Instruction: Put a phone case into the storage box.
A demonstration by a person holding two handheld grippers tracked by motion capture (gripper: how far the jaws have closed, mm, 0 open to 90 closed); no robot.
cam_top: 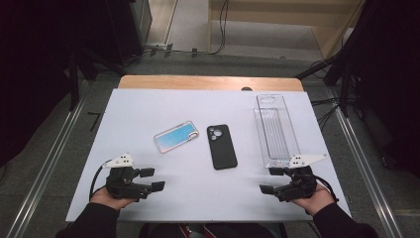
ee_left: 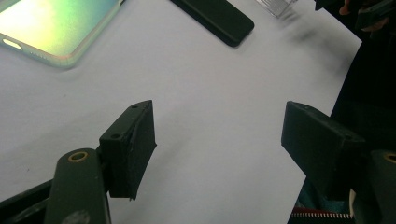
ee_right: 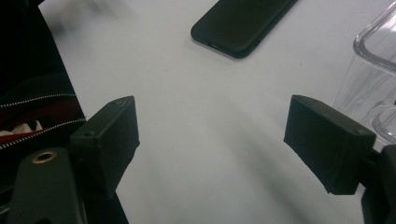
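Both grippers rest near the front edge of the white table point(cam_top: 148, 104), each held in a hand, and both stand released with nothing between the jaws: the left gripper point(cam_top: 151, 179) points toward the middle from the left, the right gripper point(cam_top: 271, 180) faces it from the right. Three things lie ahead of them. The iridescent blue-green phone case with a pale rim point(cam_top: 176, 136) lies forward and slightly right of the left gripper, its long axis slanting from near-left to far-right. The matte black phone case with camera cut-outs point(cam_top: 221, 146) lies between the two grippers and farther up the table, its long axis running almost straight away from the person, near end turned a little right. The clear plastic rectangular tray point(cam_top: 275, 130) lies just ahead of the right gripper, long axis also running away. Judging by reach, the left gripper is nearer the iridescent case, the right is nearest the tray, and the black case sits roughly midway, a shade closer to the right.
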